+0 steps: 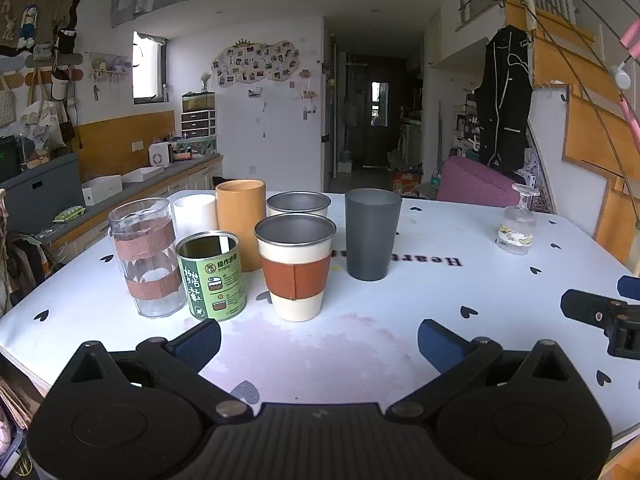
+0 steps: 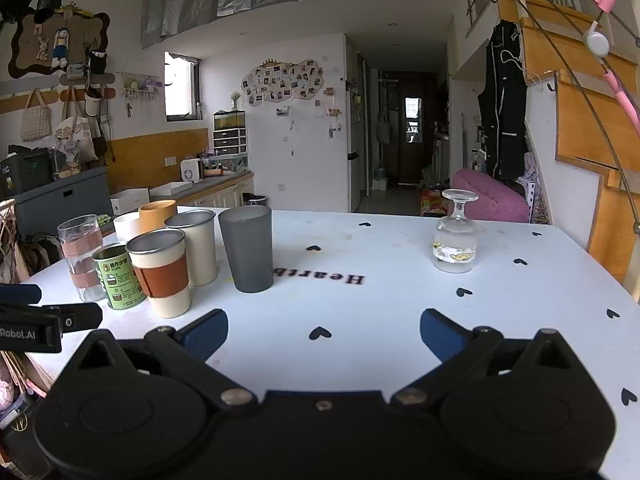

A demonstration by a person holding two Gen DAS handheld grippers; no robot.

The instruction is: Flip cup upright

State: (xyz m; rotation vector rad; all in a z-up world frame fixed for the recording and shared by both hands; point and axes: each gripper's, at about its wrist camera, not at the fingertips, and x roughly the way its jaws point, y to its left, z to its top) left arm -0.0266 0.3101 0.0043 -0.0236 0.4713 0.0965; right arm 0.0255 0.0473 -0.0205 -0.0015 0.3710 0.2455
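A clear stemmed glass (image 2: 455, 240) stands upside down on the white table (image 2: 380, 320), foot up, at the far right; it also shows in the left wrist view (image 1: 517, 224). My right gripper (image 2: 324, 330) is open and empty, low over the table's near side, well short of the glass. My left gripper (image 1: 319, 340) is open and empty, in front of a group of upright cups. Its side shows at the left edge of the right wrist view (image 2: 48, 320).
Upright on the left: a grey tumbler (image 2: 247, 248), a steel cup with a brown sleeve (image 2: 162, 272), a green tin (image 2: 118, 276), a taped clear glass (image 2: 80, 256), a cream cup (image 2: 198, 246), an orange cup (image 1: 241, 224). The table's right edge is near the glass.
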